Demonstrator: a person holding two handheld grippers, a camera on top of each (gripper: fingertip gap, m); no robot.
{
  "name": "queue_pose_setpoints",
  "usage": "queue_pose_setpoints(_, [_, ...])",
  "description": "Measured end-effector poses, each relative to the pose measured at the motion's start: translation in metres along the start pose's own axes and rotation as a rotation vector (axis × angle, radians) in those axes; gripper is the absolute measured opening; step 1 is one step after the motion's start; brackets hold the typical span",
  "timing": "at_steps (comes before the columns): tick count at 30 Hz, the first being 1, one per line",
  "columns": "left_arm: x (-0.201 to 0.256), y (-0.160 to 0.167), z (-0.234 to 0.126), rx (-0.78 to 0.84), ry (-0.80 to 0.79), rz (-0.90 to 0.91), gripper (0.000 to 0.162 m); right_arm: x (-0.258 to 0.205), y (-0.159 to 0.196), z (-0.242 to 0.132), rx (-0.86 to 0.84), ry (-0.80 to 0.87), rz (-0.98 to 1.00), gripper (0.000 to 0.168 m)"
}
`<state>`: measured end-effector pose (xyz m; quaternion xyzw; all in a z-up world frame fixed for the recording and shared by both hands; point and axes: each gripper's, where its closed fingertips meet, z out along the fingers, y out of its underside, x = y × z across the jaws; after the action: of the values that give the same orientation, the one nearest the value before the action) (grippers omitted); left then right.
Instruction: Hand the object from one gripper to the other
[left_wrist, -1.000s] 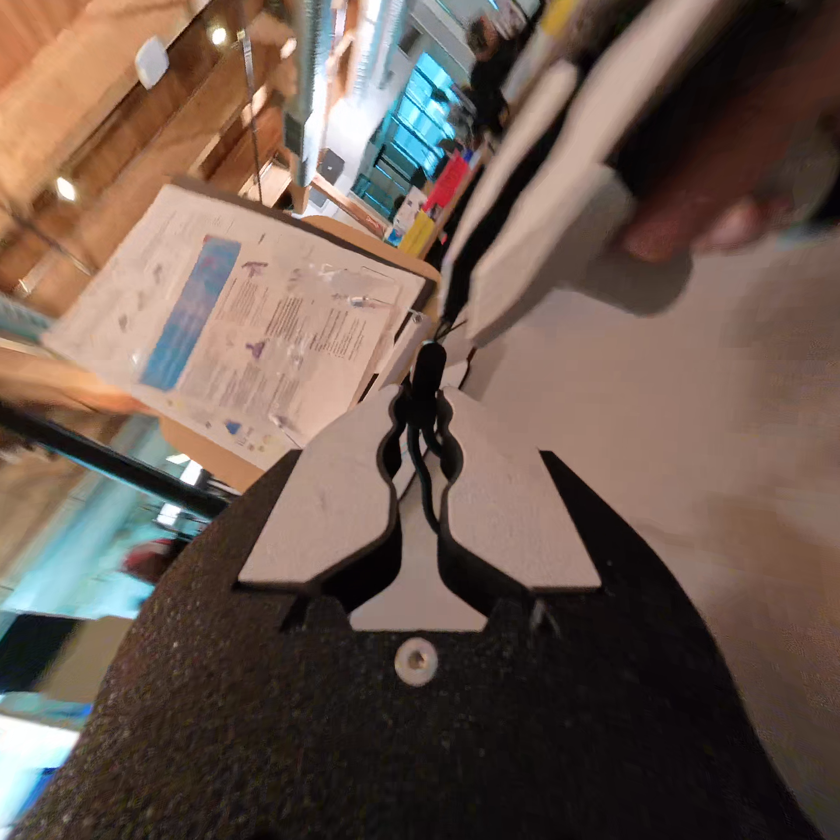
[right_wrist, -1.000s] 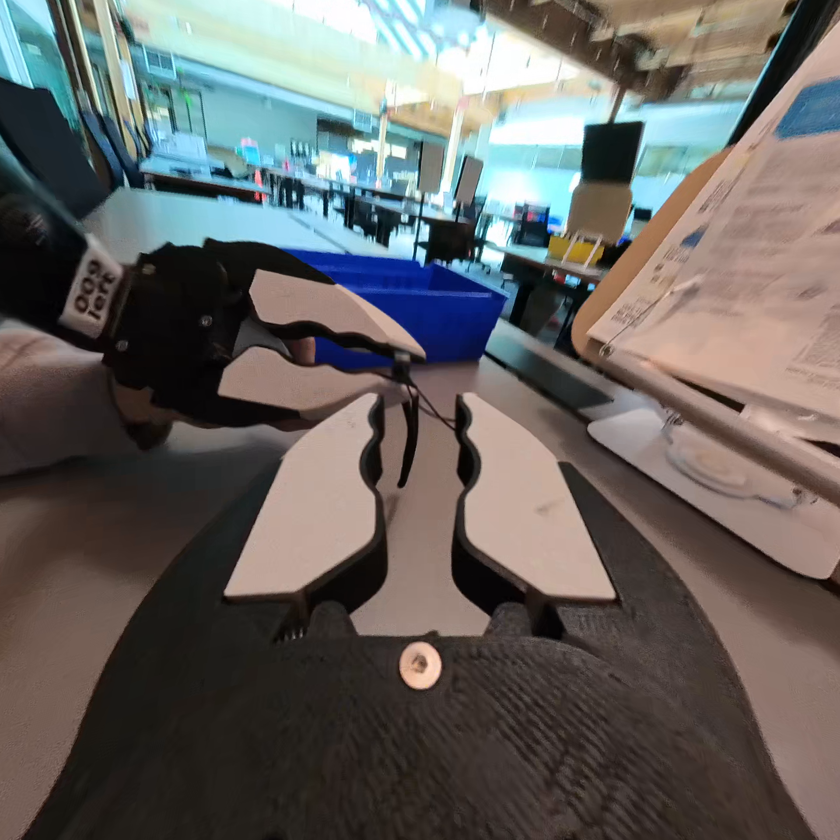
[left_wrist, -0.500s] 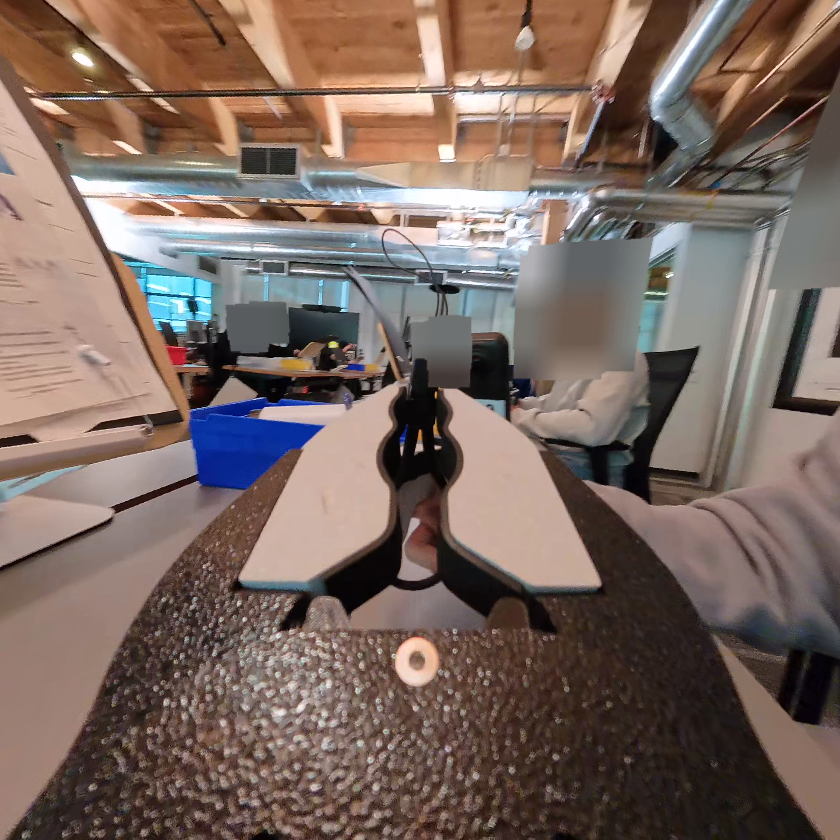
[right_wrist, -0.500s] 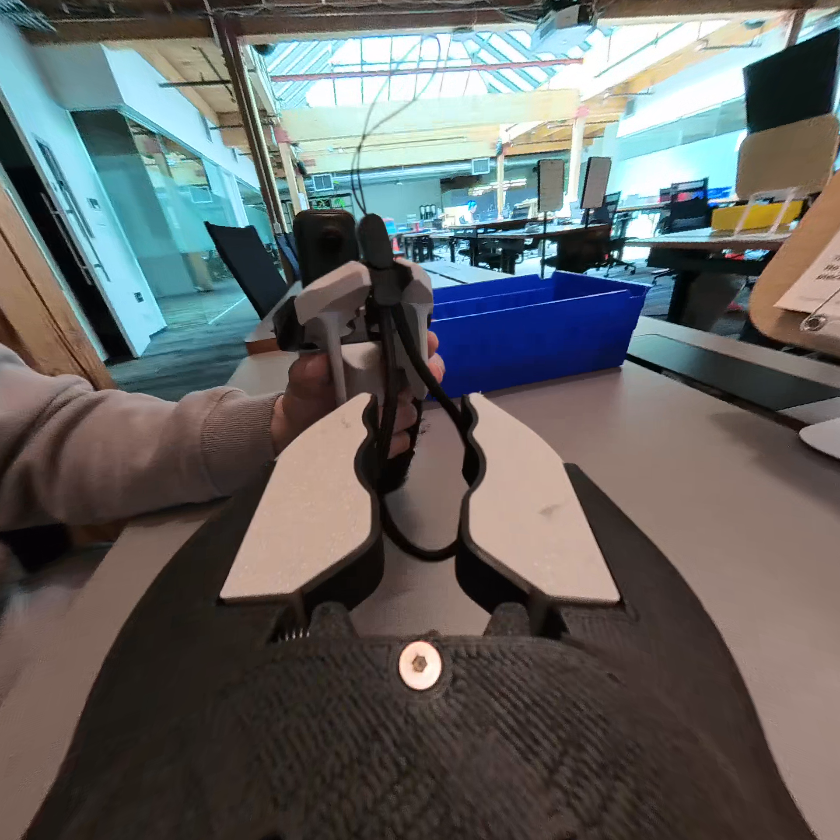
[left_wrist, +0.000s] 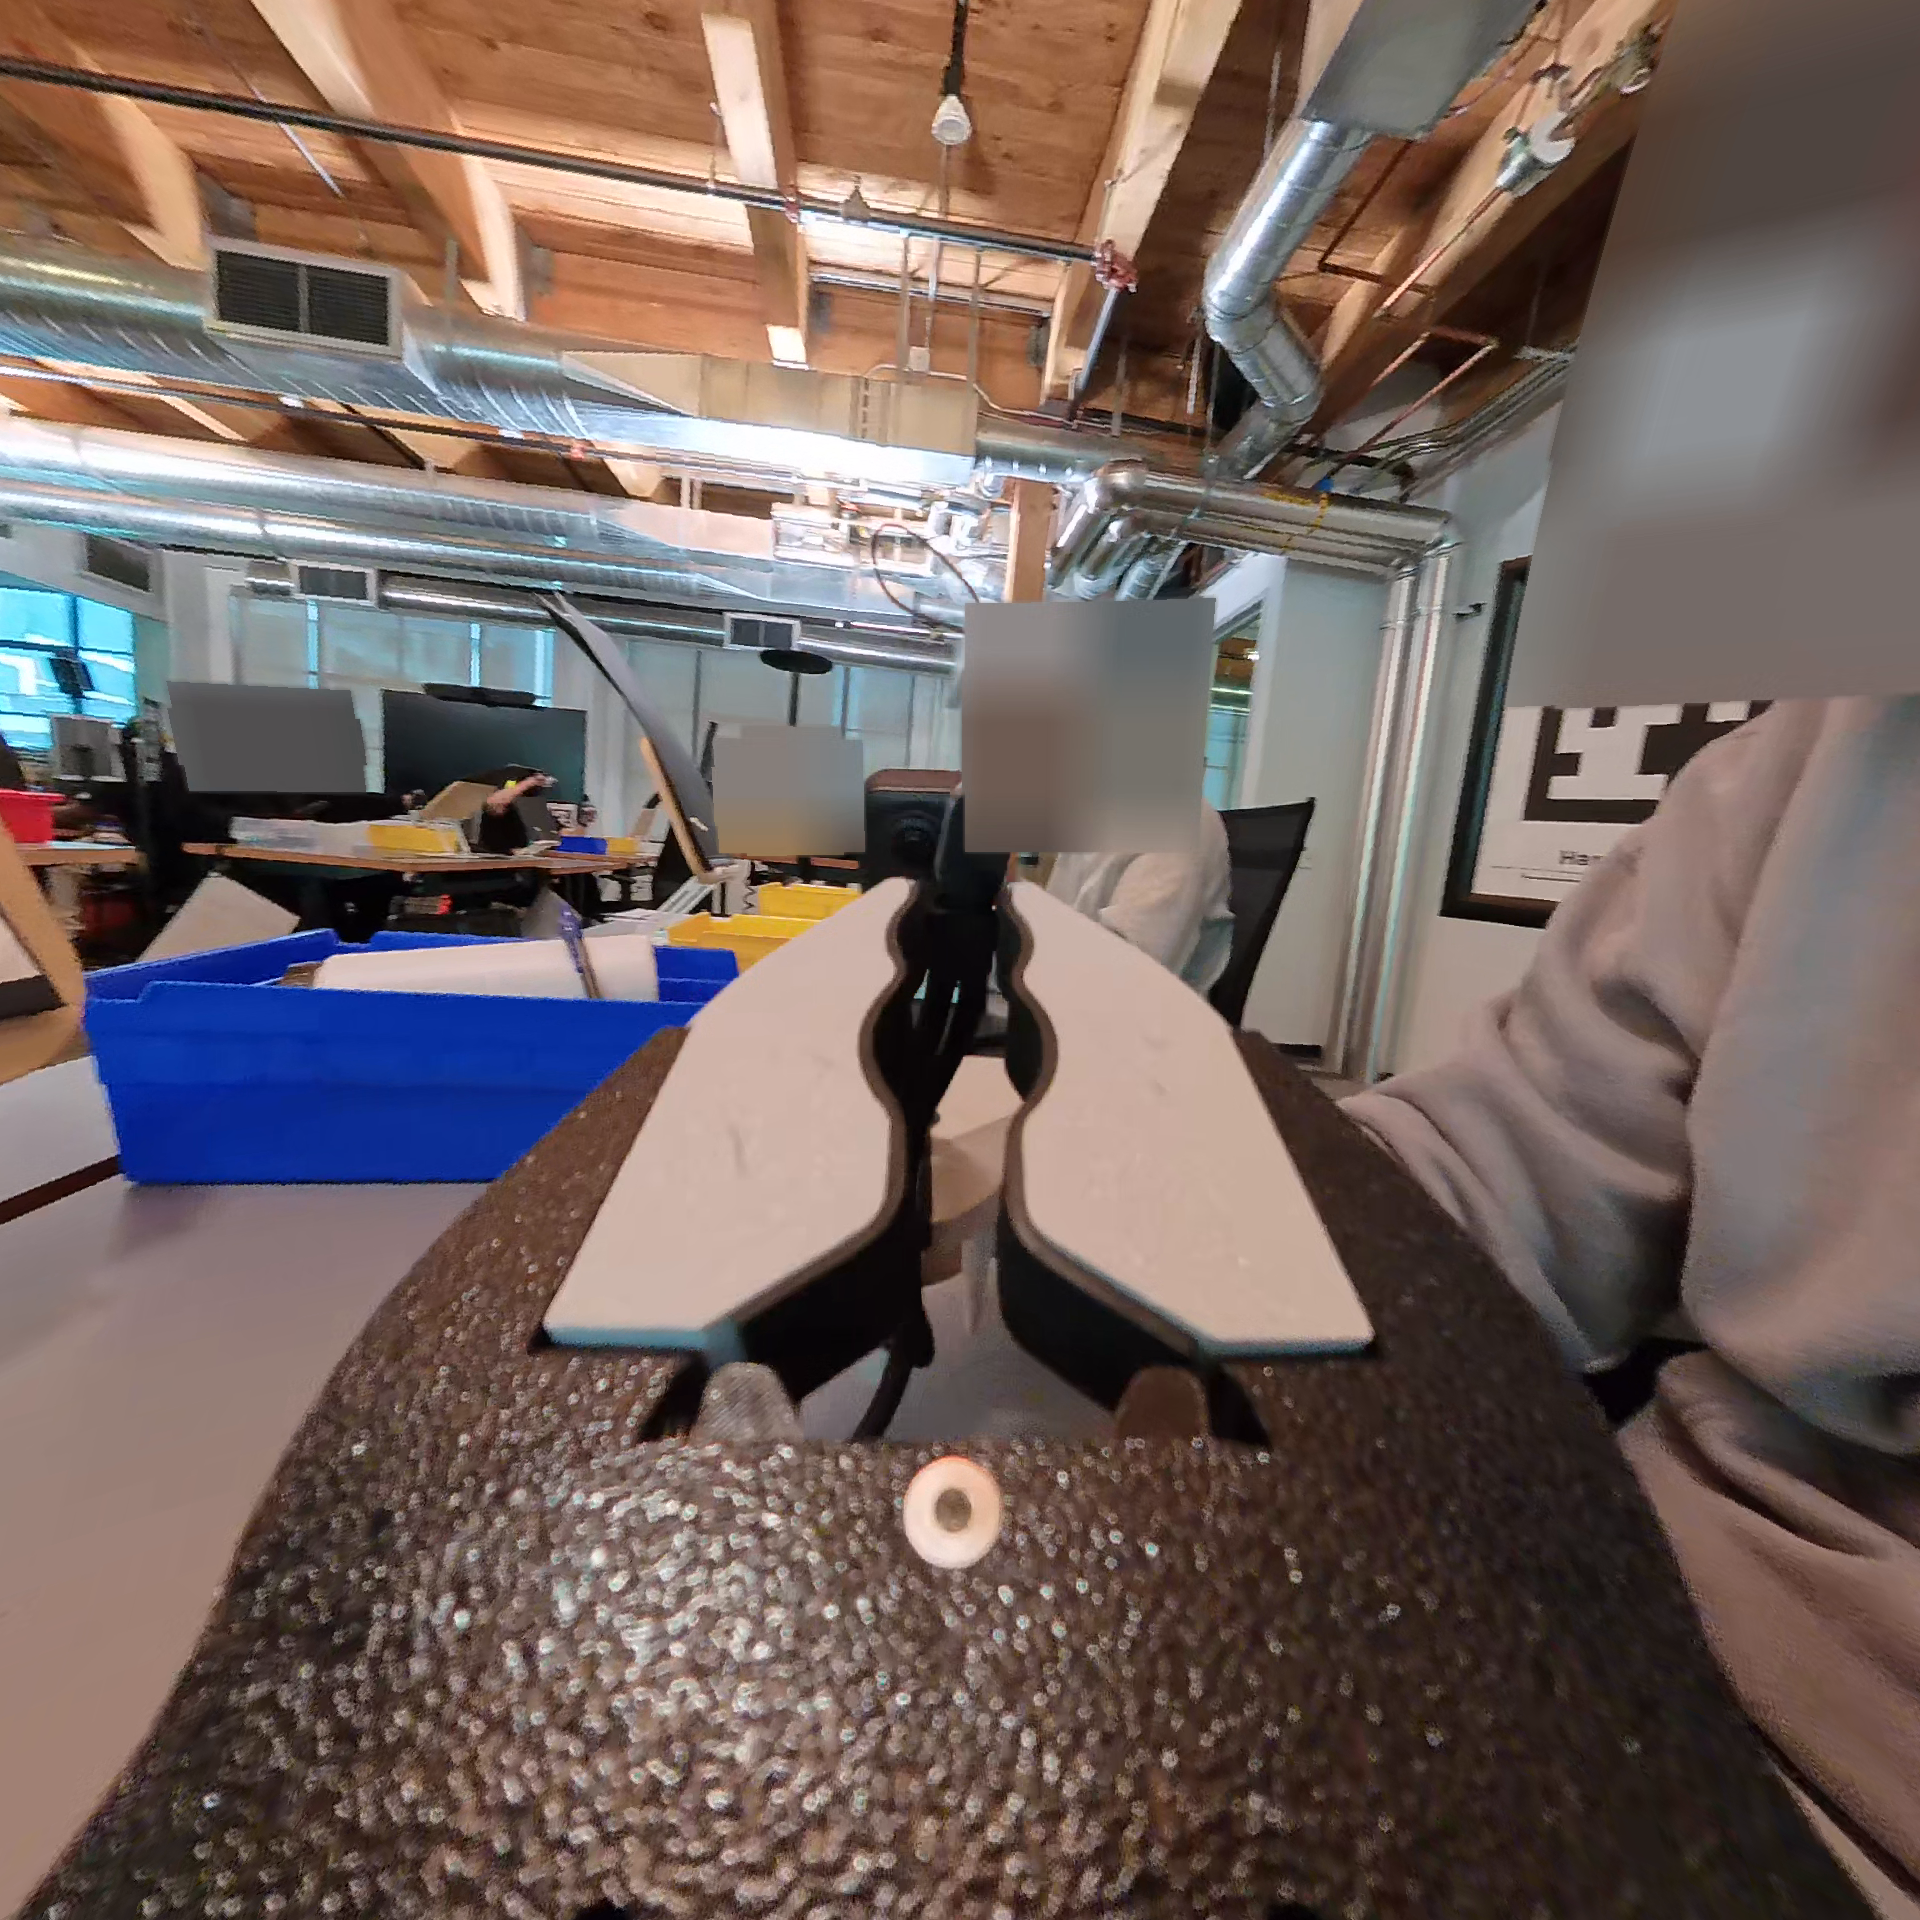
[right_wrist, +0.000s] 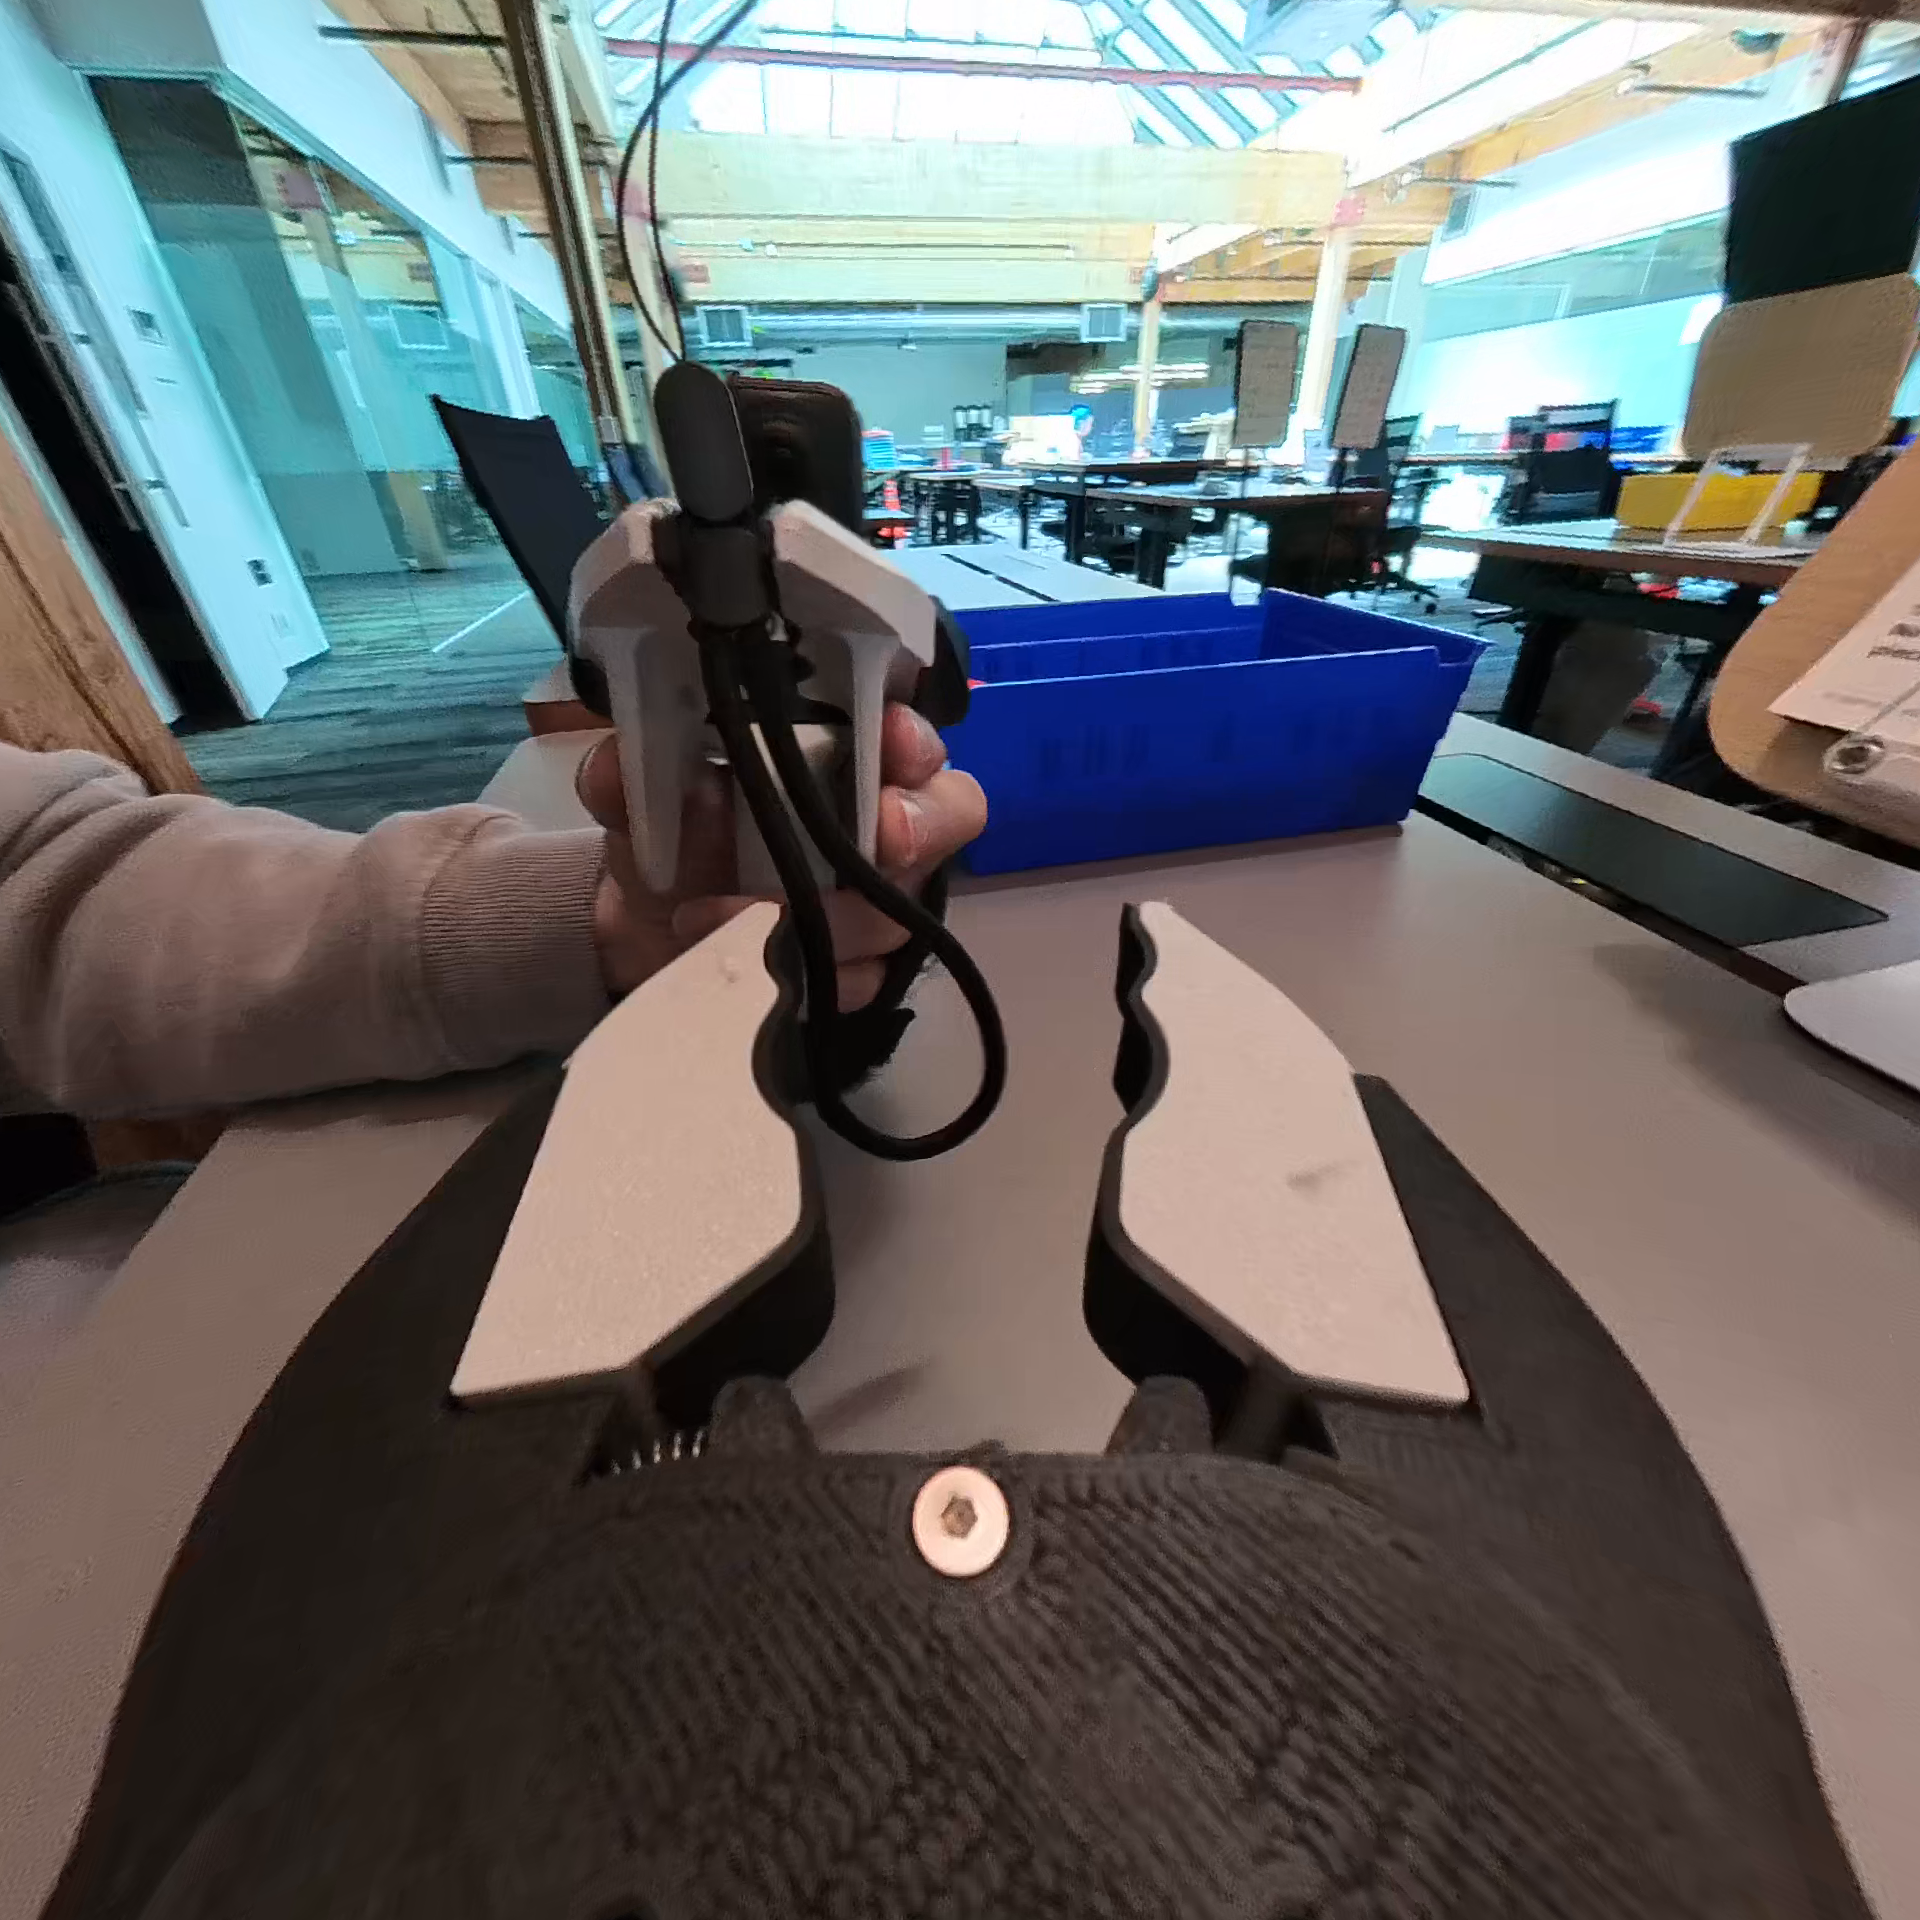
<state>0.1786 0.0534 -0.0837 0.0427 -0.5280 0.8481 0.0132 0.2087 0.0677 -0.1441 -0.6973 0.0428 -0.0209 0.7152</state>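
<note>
While the left gripper (right_wrist: 743, 582) stands upright at the left of the right wrist view, its jaws are pressed together on a black cable (right_wrist: 831, 935), pinching it just below the plug end that sticks up above the fingertips (right_wrist: 634, 603). A hand (right_wrist: 748, 831) in a grey sleeve (right_wrist: 260, 925) holds that gripper above the grey bench (right_wrist: 1455, 1039). From the pinch the cable hangs down in a loop, and the loop's bottom dangles between the right gripper's (right_wrist: 951, 925) fingers. Those jaws are spread wide, touching nothing. Right of the cable, behind it, a blue bin (right_wrist: 1195, 717) sits on the bench. In the left wrist view the cable (left_wrist: 935, 1029) runs down between the closed fingers.
</note>
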Motion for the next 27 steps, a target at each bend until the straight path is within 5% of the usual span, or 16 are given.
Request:
queue_pose_setpoints(2, [0.008, 0.0, 0.001, 0.007, 0.06, -0.033, 0.012, -0.005, 0.0, 0.001, 0.0, -0.033, 0.012, 0.056])
queue_pose_setpoints(6, [0.012, 0.003, 0.002, -0.004, 0.098, -0.064, 0.011, -0.02, 0.006, 0.003, -0.034, -0.115, -0.046, 0.007])
queue_pose_setpoints(12, [0.005, -0.003, -0.002, 0.026, 0.058, -0.065, 0.012, -0.013, 0.008, 0.003, -0.091, -0.049, -0.165, 0.003])
queue_pose_setpoints(14, [-0.008, -0.006, -0.005, 0.041, -0.032, -0.054, 0.011, 0.001, 0.003, -0.001, -0.093, 0.05, -0.193, 0.003])
queue_pose_setpoints(17, [-0.059, 0.001, -0.022, 0.007, -0.381, -0.062, 0.012, 0.04, -0.003, -0.018, -0.154, 0.341, -0.347, 0.002])
queue_pose_setpoints(22, [-0.113, 0.025, -0.066, -0.323, -0.88, 0.189, 0.063, 0.084, -0.01, -0.057, -0.418, 0.763, -0.814, 0.003])
queue_pose_setpoints(27, [-0.089, 0.043, -0.034, -0.535, -0.733, 0.473, 0.058, 0.078, -0.009, -0.049, -0.454, 0.764, -0.962, 0.002])
